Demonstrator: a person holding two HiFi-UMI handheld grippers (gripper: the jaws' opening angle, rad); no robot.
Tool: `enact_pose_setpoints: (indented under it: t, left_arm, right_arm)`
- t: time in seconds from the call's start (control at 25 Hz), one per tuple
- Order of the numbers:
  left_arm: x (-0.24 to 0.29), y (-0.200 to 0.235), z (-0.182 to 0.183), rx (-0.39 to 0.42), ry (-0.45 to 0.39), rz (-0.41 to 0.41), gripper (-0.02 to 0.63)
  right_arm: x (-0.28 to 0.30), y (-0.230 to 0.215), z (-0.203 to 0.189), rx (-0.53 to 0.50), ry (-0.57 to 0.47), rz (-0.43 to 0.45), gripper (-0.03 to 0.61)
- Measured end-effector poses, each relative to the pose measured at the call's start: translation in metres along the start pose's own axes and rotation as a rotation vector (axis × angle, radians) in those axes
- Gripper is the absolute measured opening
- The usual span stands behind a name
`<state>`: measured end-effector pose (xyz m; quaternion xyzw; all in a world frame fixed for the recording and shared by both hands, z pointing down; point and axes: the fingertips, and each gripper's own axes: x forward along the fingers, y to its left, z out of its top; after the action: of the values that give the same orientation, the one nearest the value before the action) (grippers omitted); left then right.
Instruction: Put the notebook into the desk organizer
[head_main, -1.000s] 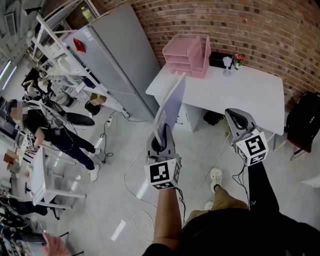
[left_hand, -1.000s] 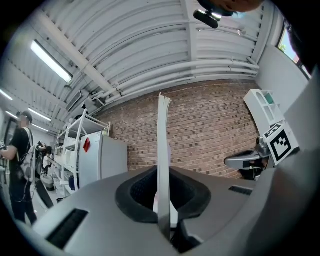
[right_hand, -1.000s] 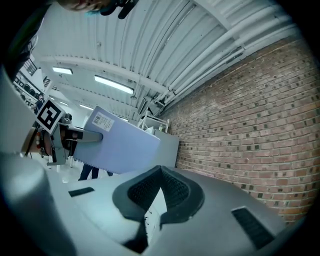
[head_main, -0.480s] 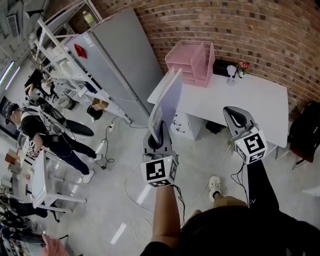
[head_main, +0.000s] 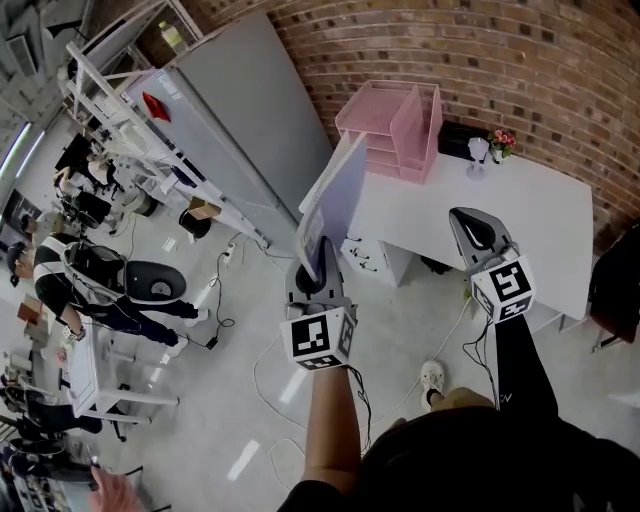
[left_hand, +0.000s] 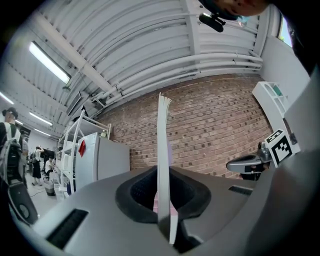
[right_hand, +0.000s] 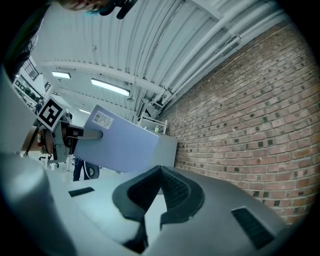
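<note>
Left hand-held gripper (head_main: 322, 262): clamped on the lower edge of the notebook (head_main: 335, 200); in the left gripper view the hand-held gripper (left_hand: 167, 220) has its pads pressed on both faces of the thin notebook (left_hand: 163, 150), which is seen edge-on.
Why this grip: holding only the bottom edge leaves the far edge and both covers free, which I judge suits sliding it into a narrow slot.
Notebook attitude: on edge and near upright, leaning slightly toward the upper right of the head view; this matches the upright divider on the organizer.
Notebook place: in the air at upper centre of the head view, its top overlapping the desk's left corner in the picture, apart from the organizer; whether it is over the desk cannot be told.
Right hand-held gripper (head_main: 470, 235): jaws together with nothing between them, shown in the right gripper view (right_hand: 152, 200); there the notebook (right_hand: 120, 142) appears at left, broadside. It looks held free for steadying.
Left arm: bare forearm (head_main: 330, 430) rising from lower centre, hand-held gripper roughly level, aimed at the desk.
Right arm: black sleeve (head_main: 520, 370) at right, extended alongside.
Desk organizer (head_main: 395, 120): pink mesh, at the back left of the white desk (head_main: 500, 220) by the brick wall.
Task stage: a carry, insertion not yet begun.
</note>
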<state>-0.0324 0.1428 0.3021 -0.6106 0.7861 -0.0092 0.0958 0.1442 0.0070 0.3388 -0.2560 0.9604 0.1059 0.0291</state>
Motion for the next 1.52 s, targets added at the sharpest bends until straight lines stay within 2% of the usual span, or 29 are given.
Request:
enact_pose_setpoints:
  t: [0.48, 0.8, 1.24, 1.52]
  left_arm:
    - [0.087, 0.026, -0.016, 0.003, 0.002, 0.040, 0.038]
    - [0.125, 0.034, -0.025, -0.012, 0.001, 0.051, 0.038]
    - [0.167, 0.039, -0.035, 0.001, 0.007, 0.018, 0.038]
    - [0.219, 0.052, -0.047, -0.012, -0.015, -0.041, 0.038]
  right_arm:
    - [0.088, -0.048, -0.022, 0.008, -0.010, 0.041, 0.020]
    - [0.111, -0.074, -0.032, 0.008, -0.010, 0.039, 0.020]
    - [0.137, -0.095, -0.045, 0.019, -0.005, 0.017, 0.020]
    - [0.168, -0.117, -0.056, 0.008, 0.007, -0.046, 0.020]
